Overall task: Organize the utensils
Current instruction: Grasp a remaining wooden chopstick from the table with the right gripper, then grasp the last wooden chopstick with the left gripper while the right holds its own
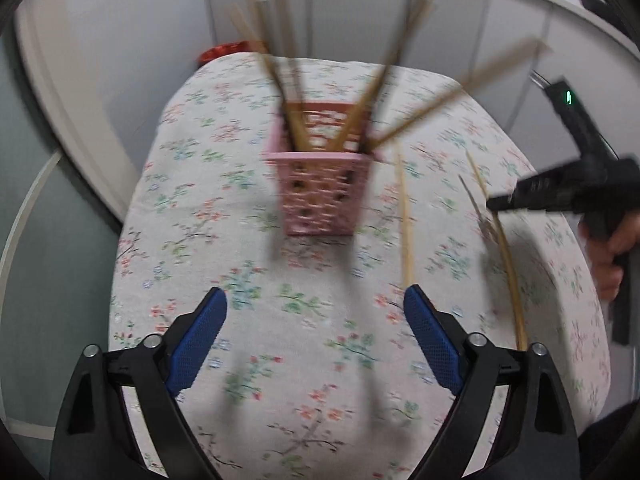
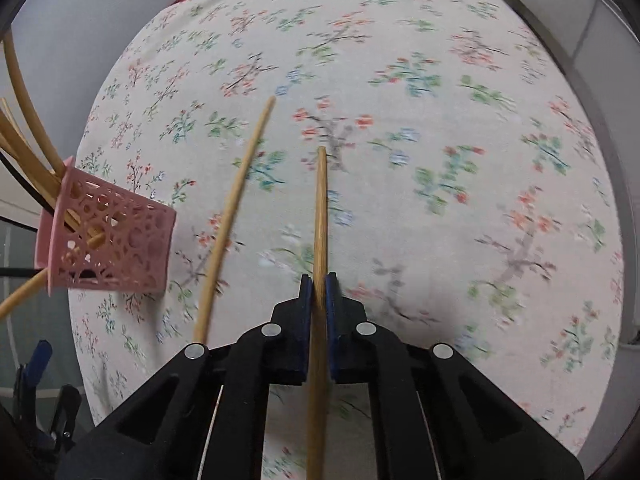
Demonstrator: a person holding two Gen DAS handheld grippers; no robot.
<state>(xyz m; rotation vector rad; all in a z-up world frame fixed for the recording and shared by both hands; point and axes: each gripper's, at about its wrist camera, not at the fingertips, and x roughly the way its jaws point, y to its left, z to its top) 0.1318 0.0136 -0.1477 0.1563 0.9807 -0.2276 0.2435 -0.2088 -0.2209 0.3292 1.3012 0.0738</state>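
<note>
Most of the job looks done from where I stand: the pink basket (image 1: 320, 184) sits upright near the middle of the desk (image 1: 248, 400), on its flowered cloth, and already holds a bundle of chopsticks (image 1: 360, 120) that fan out of its top (they are blurred in the left view, so I would not swear to a count, but several at least). What is left, as far as I can see, is two sticks. One is the chopstick (image 2: 320, 220) clamped between the pads of the right gripper (image 2: 319, 284), jaws pressed onto it, with its tip pointing forward over the cloth and its tail running back under the gripper; whether the tip touches the cloth I cannot tell. The other is a loose chopstick (image 2: 232, 216) lying on the cloth just to the left of the held one, between it and the basket. The left gripper (image 1: 316, 336) hangs over the near part of the desk with its jaws spread wide and nothing in them. So I judge the held stick still has to go into the basket, well off to its left, then the loose one.
</note>
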